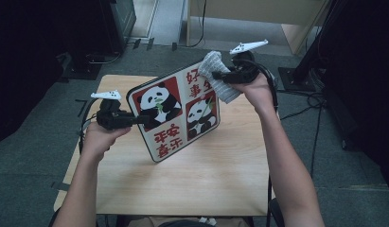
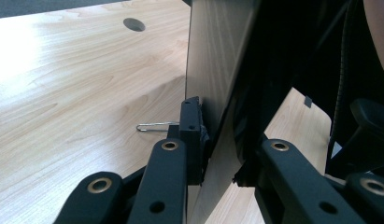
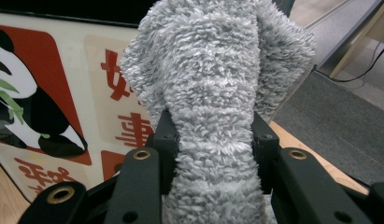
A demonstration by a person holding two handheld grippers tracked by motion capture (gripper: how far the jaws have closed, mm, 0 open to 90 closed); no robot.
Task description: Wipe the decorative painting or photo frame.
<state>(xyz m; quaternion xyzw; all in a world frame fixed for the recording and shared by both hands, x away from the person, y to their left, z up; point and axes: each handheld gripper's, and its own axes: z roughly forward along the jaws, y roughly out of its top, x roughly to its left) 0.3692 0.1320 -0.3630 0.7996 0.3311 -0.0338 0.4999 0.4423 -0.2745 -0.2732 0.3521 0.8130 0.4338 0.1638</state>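
Observation:
A square board [image 1: 175, 111] printed with pandas and red characters is held tilted above the wooden table [image 1: 220, 179]. My left gripper [image 1: 145, 119] is shut on its left edge; in the left gripper view the jaws clamp the thin board [image 2: 217, 60] edge-on at my left gripper [image 2: 222, 154]. My right gripper [image 1: 216, 74] is shut on a fluffy grey cloth [image 1: 216, 74] pressed against the board's upper right corner. In the right gripper view the cloth [image 3: 213, 93] bulges between the jaws of my right gripper [image 3: 213, 144], with the board [image 3: 54, 93] behind it.
A metal wire clip [image 2: 154, 126] lies on the table near the board, and a round hole [image 2: 134, 24] is in the tabletop. Dark stands [image 1: 95, 61] and cables [image 1: 305, 109] sit on the grey carpet around the table.

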